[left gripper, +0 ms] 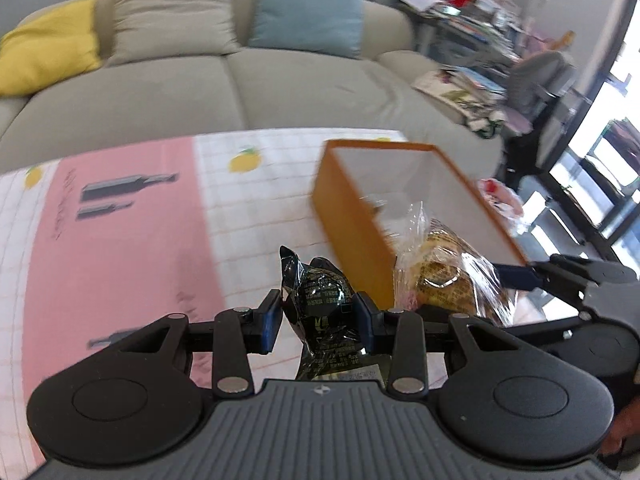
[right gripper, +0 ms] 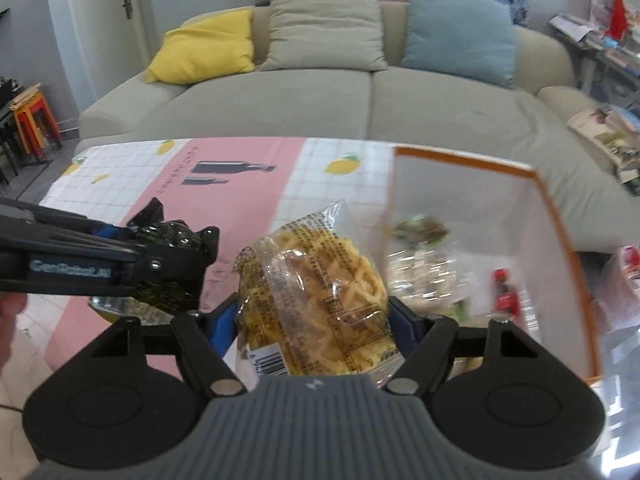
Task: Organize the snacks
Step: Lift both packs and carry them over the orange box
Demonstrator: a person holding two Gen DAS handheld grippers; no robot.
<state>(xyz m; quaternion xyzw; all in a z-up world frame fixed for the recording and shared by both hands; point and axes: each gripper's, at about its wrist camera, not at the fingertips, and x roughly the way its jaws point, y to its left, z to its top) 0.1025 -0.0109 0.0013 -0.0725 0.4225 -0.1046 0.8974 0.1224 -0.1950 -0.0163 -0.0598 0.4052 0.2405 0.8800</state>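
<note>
Looking along the left wrist view, the left gripper (left gripper: 318, 312) has its blue pads clamped on a dark green foil snack packet (left gripper: 320, 304), which stands up between them above the pink and white tablecloth (left gripper: 120, 240). At about two o'clock from the packet, just beside it, sits the orange box (left gripper: 352, 220), open at the top and white inside. At three o'clock the right gripper (left gripper: 480, 280) reaches in from the edge, holding a clear wrapped pastry (left gripper: 444, 276) against the box's near corner. A beige sofa (left gripper: 280, 88) fills twelve o'clock.

Turning to the right wrist view, the right gripper (right gripper: 316, 316) has its fingers pressed against both sides of the clear wrapped pastry (right gripper: 316, 300), a golden braided thing with a barcode on its wrapper. At nine o'clock the left gripper (right gripper: 172, 252) comes in level, closed on the dark green foil snack packet (right gripper: 176, 240). At two o'clock the orange box (right gripper: 560, 216) stands open; blurred wrapped snacks lie on its floor. The tablecloth (right gripper: 240, 184) stretches toward twelve o'clock, with the sofa (right gripper: 320, 96) beyond.
</note>
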